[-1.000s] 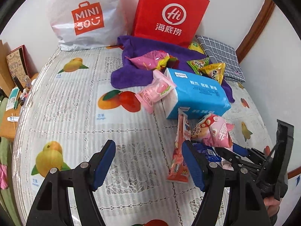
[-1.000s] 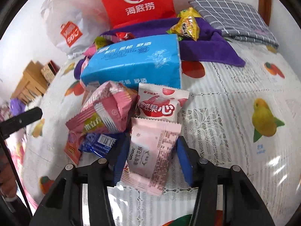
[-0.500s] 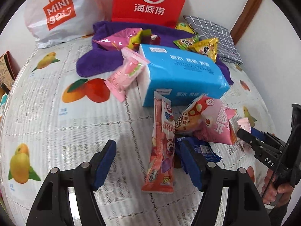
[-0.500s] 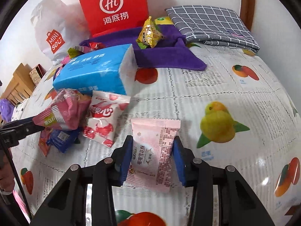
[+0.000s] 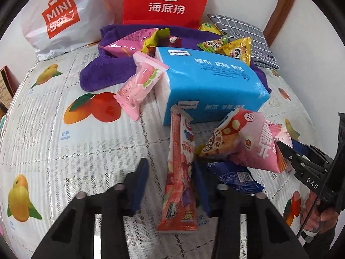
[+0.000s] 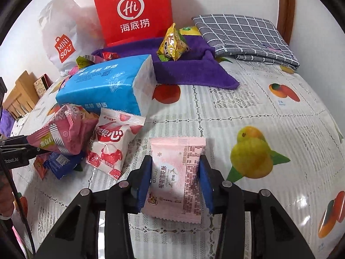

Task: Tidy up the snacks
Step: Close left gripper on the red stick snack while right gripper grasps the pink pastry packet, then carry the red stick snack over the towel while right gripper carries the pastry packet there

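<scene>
Snacks lie piled on a fruit-print tablecloth (image 5: 64,151) beside a blue tissue pack (image 5: 211,86). A long red stick packet (image 5: 180,172) lies between the fingers of my left gripper (image 5: 170,183). Those jaws are closing; the right pad is against the packet and the left pad stands clear of it. My right gripper (image 6: 175,177) is shut on a pale pink packet (image 6: 172,151), held just right of the pile. A pink bag (image 5: 248,142), a dark blue packet (image 5: 235,177) and a white-and-red lychee packet (image 6: 112,142) make up the pile.
At the back are a purple towel (image 5: 101,73) with several snacks, a red paper bag (image 5: 166,0), a white shopping bag (image 5: 60,17) and a folded grey checked cloth (image 6: 243,34). A peach-print pink packet (image 5: 142,84) leans on the tissue pack. Wooden furniture (image 6: 19,95) stands beyond the left edge.
My left gripper came down over the red stick packet and its jaws narrowed around it. My right gripper drew the pale pink packet away from the pile to the right, still gripping it.
</scene>
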